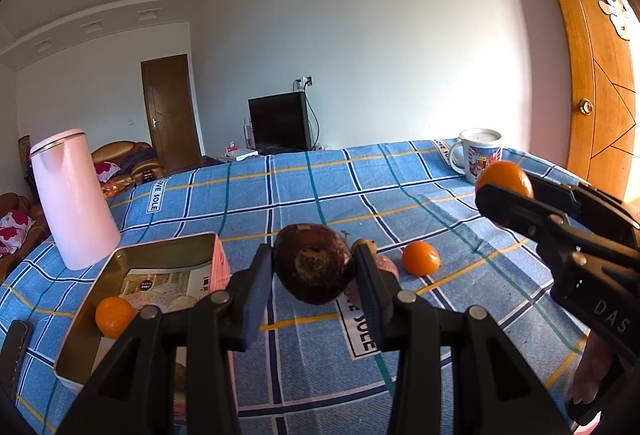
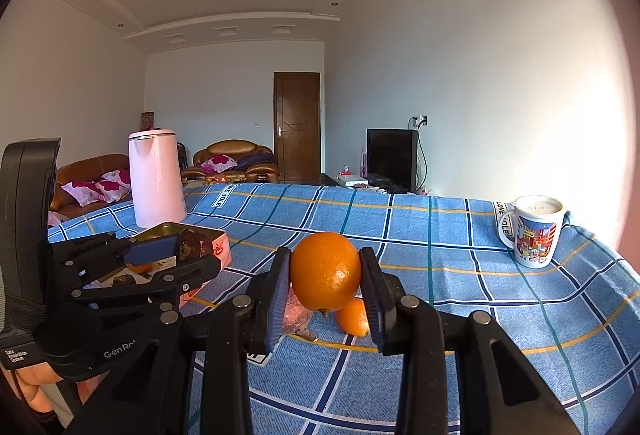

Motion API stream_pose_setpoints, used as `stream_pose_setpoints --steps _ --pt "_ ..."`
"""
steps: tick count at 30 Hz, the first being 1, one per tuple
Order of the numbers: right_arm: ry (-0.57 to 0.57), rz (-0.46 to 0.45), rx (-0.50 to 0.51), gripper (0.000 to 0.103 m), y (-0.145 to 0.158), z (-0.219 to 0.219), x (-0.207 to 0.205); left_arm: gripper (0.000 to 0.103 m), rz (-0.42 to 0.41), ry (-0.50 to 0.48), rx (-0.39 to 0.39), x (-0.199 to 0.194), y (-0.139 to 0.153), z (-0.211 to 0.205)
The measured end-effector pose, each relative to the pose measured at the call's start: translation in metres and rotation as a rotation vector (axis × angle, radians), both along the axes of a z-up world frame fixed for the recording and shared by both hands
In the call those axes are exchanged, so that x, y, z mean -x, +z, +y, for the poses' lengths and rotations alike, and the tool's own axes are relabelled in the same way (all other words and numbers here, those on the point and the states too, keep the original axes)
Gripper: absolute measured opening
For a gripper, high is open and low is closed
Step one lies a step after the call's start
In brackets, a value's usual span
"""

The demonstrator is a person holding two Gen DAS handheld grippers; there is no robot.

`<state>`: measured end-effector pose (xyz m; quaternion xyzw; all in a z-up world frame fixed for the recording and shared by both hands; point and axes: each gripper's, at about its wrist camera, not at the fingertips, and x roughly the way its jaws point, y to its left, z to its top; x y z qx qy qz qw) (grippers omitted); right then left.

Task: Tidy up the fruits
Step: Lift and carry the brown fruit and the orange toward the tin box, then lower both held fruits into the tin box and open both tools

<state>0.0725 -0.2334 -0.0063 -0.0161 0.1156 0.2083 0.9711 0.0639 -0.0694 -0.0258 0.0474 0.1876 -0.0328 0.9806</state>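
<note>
**Desk:** What is nearest the lens?

**Photographer:** The left gripper (image 1: 314, 271), its fingers clamped on a dark brown fruit (image 1: 313, 268) held above the blue checked cloth (image 1: 304, 363). The right gripper (image 2: 326, 277) has its fingers pressed on either side of an orange (image 2: 325, 270), also lifted off the cloth (in the left wrist view it hangs to the right of the tin, well apart from it).

**Desk:** And your landmark?

**Photographer:** The open metal tin (image 1: 94, 299), pink-sided, on the cloth. A small orange (image 1: 114, 316) lies inside it against the left wall, with printed paper and other pieces I cannot identify. The dark fruit sits just to the right of the tin, above its rim level.

**Desk:** What is left on the cloth?

**Photographer:** To the right of the tin, past the dark fruit, a loose orange (image 1: 421, 258) rests on the cloth, and a pinkish item (image 1: 386, 265) lies between it and the left gripper, mostly hidden.

**Desk:** Further back?

**Photographer:** A pale pink kettle (image 1: 72, 203) stands just behind the tin. A printed mug (image 1: 480, 153) stands at the far right edge of the cloth, well apart from the tin. Beyond both are a black television (image 1: 280, 121) and a brown door (image 1: 171, 111).
</note>
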Motion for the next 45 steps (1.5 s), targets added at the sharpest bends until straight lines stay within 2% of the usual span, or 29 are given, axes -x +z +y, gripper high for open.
stream_pose_setpoints --steps 7,20,28,35,40,45 --pt "-0.015 -0.034 0.020 0.036 0.002 0.002 0.004 0.043 -0.022 0.006 0.001 0.003 0.002 0.006" --pt "0.000 -0.009 0.059 0.036 0.009 0.022 -0.003 0.043 -0.015 0.025 0.033 0.004 0.005 0.034" --pt "0.143 0.026 0.077 0.036 0.024 0.079 -0.020 0.043 0.010 0.131 0.078 -0.005 0.009 0.098" --pt "0.229 0.081 0.119 0.036 0.017 0.131 -0.038 0.043 0.064 0.205 0.110 -0.023 0.013 0.152" --pt "0.273 0.140 0.142 0.036 0.008 0.160 -0.052 0.043 0.131 0.205 0.159 -0.041 0.009 0.175" --pt "0.302 0.218 0.174 0.036 -0.004 0.189 -0.070 0.043 0.177 0.215 0.157 -0.057 0.004 0.181"
